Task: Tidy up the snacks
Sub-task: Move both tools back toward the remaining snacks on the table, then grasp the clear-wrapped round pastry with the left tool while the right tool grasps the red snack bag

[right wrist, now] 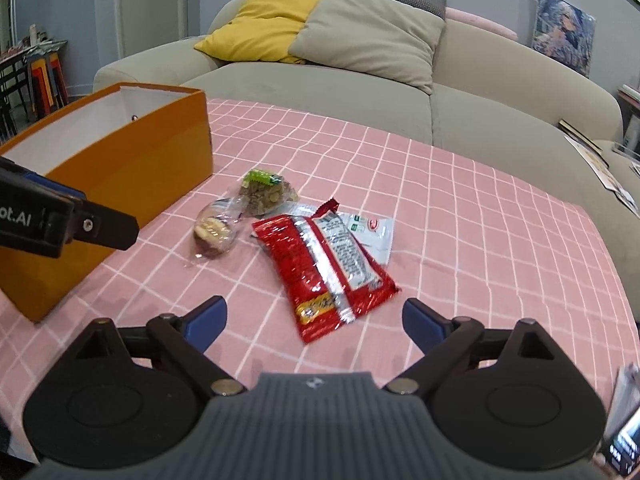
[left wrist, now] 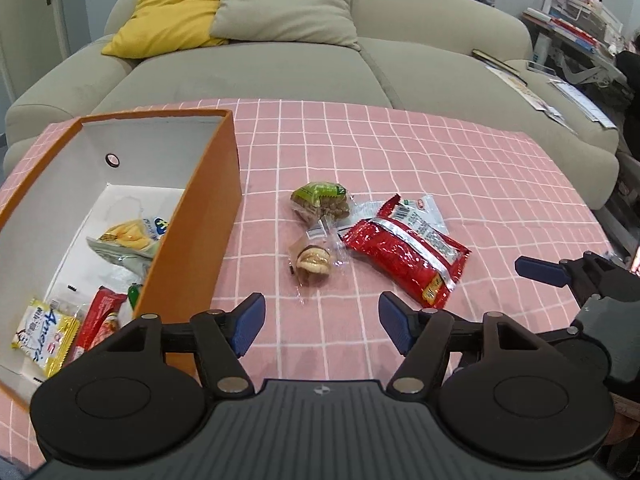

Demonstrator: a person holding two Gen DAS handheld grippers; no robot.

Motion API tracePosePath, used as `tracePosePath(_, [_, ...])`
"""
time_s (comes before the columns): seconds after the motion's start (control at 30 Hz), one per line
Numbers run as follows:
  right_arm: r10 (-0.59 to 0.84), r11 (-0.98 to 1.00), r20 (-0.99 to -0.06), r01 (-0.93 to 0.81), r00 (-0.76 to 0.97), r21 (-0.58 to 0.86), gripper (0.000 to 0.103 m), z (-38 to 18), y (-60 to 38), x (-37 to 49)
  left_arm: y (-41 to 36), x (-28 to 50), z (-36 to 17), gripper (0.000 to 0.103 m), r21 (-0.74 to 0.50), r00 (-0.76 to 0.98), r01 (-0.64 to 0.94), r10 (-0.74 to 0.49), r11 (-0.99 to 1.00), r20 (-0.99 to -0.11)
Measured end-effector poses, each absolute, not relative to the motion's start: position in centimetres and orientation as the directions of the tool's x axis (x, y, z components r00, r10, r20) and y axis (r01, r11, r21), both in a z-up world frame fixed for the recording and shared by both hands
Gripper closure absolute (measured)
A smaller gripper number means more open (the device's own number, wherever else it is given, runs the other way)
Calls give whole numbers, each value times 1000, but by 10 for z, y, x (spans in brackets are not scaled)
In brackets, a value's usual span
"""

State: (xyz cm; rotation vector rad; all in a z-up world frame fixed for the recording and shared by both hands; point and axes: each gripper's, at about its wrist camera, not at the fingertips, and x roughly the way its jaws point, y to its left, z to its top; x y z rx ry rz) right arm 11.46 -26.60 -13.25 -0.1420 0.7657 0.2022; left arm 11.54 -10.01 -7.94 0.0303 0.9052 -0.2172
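Snacks loose on the pink checked cloth (left wrist: 440, 152): red packet (left wrist: 408, 252) lying flat just ahead of the right gripper (right wrist: 316, 320), green-topped nut bag (left wrist: 322, 200) and clear-wrapped biscuit (left wrist: 314, 262) further ahead and to its left, all three ahead of the left gripper (left wrist: 322, 326). Orange box (left wrist: 192, 216) to the left of the left gripper, holding a yellow wafer packet (left wrist: 46, 334), a red bar (left wrist: 100, 316) and a bag of yellow chips (left wrist: 126, 238). Both grippers above the cloth, jaws spread wide, nothing between the blue pads (right wrist: 206, 322).
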Motion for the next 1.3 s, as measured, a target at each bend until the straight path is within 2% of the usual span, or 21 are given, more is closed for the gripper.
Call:
tracePosePath(0.13, [134, 965, -709, -255, 692, -67, 10, -144, -266, 138, -103, 130, -89, 22, -59, 596, 179, -156, 982, -788])
tracePosePath(0.37, [137, 952, -731, -294, 668, -91, 8, -161, -263, 174, -110, 159, -99, 22, -35, 593, 160, -125, 986, -795])
tracePosePath(0.7, [180, 942, -752, -331, 634, -53, 9, -173, -260, 202, -116, 204, -125, 22, -12, 533, 141, -86, 990, -842])
tracePosePath(0.83, [179, 945, -769, -324, 613, -38, 15, -180, -261, 206, -117, 213, -135, 23, -14, 510, 147, -89, 989, -855])
tracePosePath(0.9, [185, 945, -773, -326, 607, -30, 16, -182, -261, 206, -118, 216, -138, 23, -25, 499, 151, -98, 988, -861])
tracePosePath(1.1, [181, 946, -785, -324, 592, -27, 27, -186, -261, 203, -118, 221, -148, 39, -45, 478, 145, -110, 988, -871])
tracePosePath(1.17, [184, 947, -789, -320, 587, -17, 29, -186, -261, 202, -117, 222, -148, 47, -65, 477, 140, -124, 988, -870])
tracePosePath(1.3, [184, 948, -796, -319, 577, -12, 33, -184, -260, 199, -120, 222, -148, 52, -60, 483, 149, -126, 987, -867])
